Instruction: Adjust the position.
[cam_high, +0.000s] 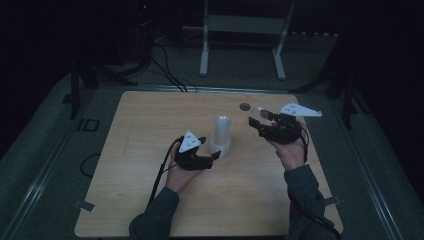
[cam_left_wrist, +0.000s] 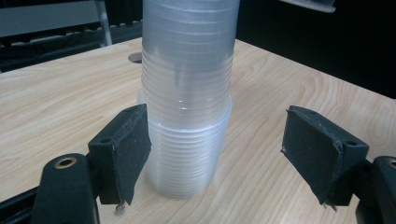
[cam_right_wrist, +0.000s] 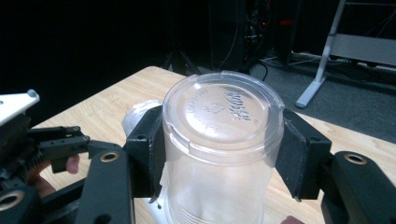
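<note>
A stack of clear plastic cups (cam_high: 220, 136) stands upside down mid-table. My left gripper (cam_high: 211, 149) sits at its base, open. In the left gripper view the stack (cam_left_wrist: 187, 93) rises between the pads: the left pad (cam_left_wrist: 126, 149) lies against its lower rim, while the right pad (cam_left_wrist: 317, 149) stands well off it. My right gripper (cam_high: 256, 125) is to the right of the stack, shut on a single upturned clear cup (cam_right_wrist: 219, 135) with both pads pressing on its sides below the embossed bottom. The stack (cam_right_wrist: 137, 114) shows behind that cup.
The wooden table (cam_high: 150, 125) has a round cable hole (cam_high: 244, 106) near its far edge. A white metal stand (cam_high: 242, 30) and cables lie on the floor beyond. Dark floor surrounds the table on all sides.
</note>
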